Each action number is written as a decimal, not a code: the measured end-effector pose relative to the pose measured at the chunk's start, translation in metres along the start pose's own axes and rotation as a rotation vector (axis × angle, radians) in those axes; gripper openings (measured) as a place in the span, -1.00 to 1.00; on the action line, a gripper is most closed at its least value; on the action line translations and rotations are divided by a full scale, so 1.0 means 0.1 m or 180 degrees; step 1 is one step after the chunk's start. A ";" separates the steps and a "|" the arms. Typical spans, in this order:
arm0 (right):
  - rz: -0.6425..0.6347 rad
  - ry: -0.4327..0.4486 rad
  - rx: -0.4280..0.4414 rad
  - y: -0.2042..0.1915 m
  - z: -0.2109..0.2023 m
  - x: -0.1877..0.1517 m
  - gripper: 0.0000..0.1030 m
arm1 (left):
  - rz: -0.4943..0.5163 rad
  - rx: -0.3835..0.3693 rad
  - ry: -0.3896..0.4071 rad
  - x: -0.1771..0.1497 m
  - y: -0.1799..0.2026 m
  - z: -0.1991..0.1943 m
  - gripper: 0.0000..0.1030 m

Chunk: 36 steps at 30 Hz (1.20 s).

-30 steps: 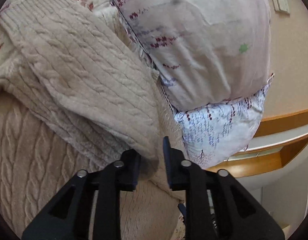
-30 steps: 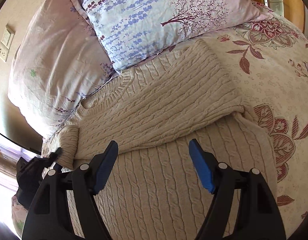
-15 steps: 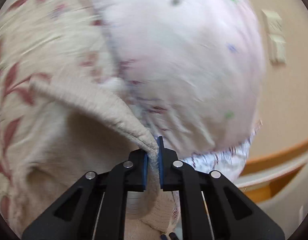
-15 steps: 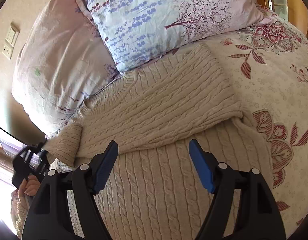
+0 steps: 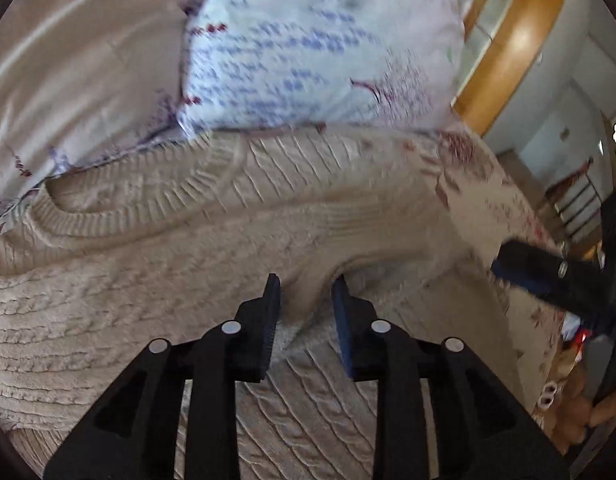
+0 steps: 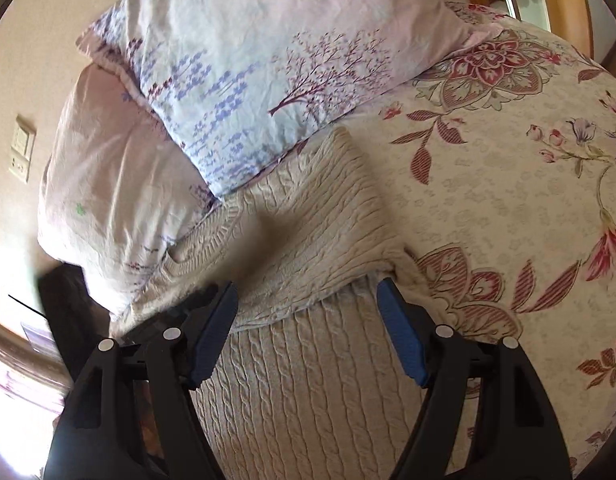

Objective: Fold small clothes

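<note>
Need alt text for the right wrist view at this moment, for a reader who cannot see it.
A cream cable-knit sweater lies on a floral bedspread, one sleeve folded across its chest, its neckline by two pillows. The right gripper hangs over the sweater, jaws wide apart with nothing between them. The left gripper is a dark blur at lower left.

The left gripper (image 5: 306, 294) points steeply down, its jaws a narrow way apart and just opened again, with a fold of knit between the pads that they no longer clamp. The right gripper (image 6: 308, 312) tilts down too, jaws spread wide and gripping nothing. In the left wrist view the right gripper (image 5: 547, 280) shows at the right edge, blurred
</note>
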State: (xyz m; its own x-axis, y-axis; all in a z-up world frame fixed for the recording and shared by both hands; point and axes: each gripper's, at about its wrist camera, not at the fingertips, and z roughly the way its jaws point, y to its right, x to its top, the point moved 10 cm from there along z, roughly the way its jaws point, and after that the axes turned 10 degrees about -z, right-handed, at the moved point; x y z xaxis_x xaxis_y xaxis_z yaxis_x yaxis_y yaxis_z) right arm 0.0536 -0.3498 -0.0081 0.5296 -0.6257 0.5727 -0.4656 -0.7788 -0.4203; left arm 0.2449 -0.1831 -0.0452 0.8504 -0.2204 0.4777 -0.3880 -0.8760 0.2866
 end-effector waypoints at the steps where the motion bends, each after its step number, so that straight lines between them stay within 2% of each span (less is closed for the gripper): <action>1: 0.0008 -0.0005 0.0052 -0.01 0.01 0.02 0.34 | 0.0063 0.0036 -0.0005 -0.09 0.01 -0.01 -0.29; 3: 0.0010 -0.0075 0.0162 -0.07 0.09 0.07 0.24 | -0.0008 -0.0021 0.0072 -0.16 -0.02 -0.14 -0.04; 5: -0.0004 -0.0186 0.0251 -0.16 0.19 0.07 -0.01 | -0.0190 -0.0086 0.0145 -0.16 -0.13 -0.32 -0.02; 7: -0.0097 -0.0330 0.0247 -0.25 0.35 0.06 -0.08 | -0.0405 -0.0020 0.0258 -0.11 -0.38 -0.56 0.02; 9: -0.0204 -0.0504 0.0144 -0.29 0.53 0.02 -0.12 | -0.0648 0.0119 0.0352 -0.20 -0.74 -0.82 0.03; 11: -0.0239 -0.0682 0.0063 -0.29 0.66 -0.05 -0.27 | -0.0881 0.0277 0.0405 -0.35 -1.09 -1.04 0.03; 13: -0.0250 -0.0845 -0.0045 -0.27 0.77 -0.14 -0.34 | -0.1074 0.0537 0.0417 -0.60 -1.49 -1.27 0.03; 15: -0.0285 -0.0839 -0.0073 -0.29 0.78 -0.16 -0.40 | -0.1235 0.0791 0.0402 -0.84 -1.82 -1.44 0.03; 16: -0.0299 -0.0840 -0.0060 -0.30 0.78 -0.17 -0.50 | -0.1306 0.0855 0.0390 -0.94 -1.92 -1.50 0.03; 17: -0.0298 -0.0858 -0.0027 -0.32 0.79 -0.19 -0.71 | -0.1385 0.0898 0.0372 -1.04 -2.03 -1.54 0.03; 19: -0.0338 -0.0886 0.0036 -0.37 0.80 -0.21 -0.86 | -0.1526 0.0971 0.0332 -1.24 -2.20 -1.64 0.03; 21: -0.0580 -0.0758 -0.0042 -0.46 0.75 -0.14 -0.88 | -0.1617 0.0988 0.0301 -1.37 -2.29 -1.68 0.03; 23: -0.0791 -0.0496 -0.0090 -0.59 0.64 0.03 -0.89 | -0.1738 0.0928 0.0297 -1.46 -2.32 -1.68 0.03; 25: -0.0940 -0.0089 -0.0084 -0.76 0.43 0.29 -0.90 | -0.1810 0.0876 0.0288 -1.52 -2.33 -1.68 0.03; 27: -0.1083 0.0082 -0.0218 -0.79 0.36 0.41 -0.90 | -0.1842 0.0838 0.0273 -1.55 -2.32 -1.65 0.03; 29: -0.1185 -0.0037 -0.0428 -0.69 0.46 0.37 -0.90 | -0.1842 0.0817 0.0257 -1.57 -2.30 -1.60 0.03; 30: -0.1161 -0.0222 -0.0556 -0.55 0.59 0.27 -0.90 | -0.1843 0.0806 0.0256 -1.57 -2.28 -1.59 0.03; 33: -0.0972 -0.0587 -0.0686 -0.25 0.79 0.02 -0.90 | -0.1894 0.0724 0.0254 -1.61 -2.25 -1.58 0.03; 36: -0.0970 -0.0602 -0.0695 -0.19 0.76 -0.08 -0.89 | -0.1951 0.0668 0.0256 -1.65 -2.25 -1.59 0.03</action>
State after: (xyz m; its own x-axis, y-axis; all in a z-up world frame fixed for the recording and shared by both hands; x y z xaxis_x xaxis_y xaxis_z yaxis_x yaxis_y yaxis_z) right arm 0.1122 -0.3333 -0.0581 0.7778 -0.3809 0.4999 -0.3960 -0.9147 -0.0808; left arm 0.1352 0.1185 -0.0562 0.8632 0.3713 0.3422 0.2433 -0.8997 0.3624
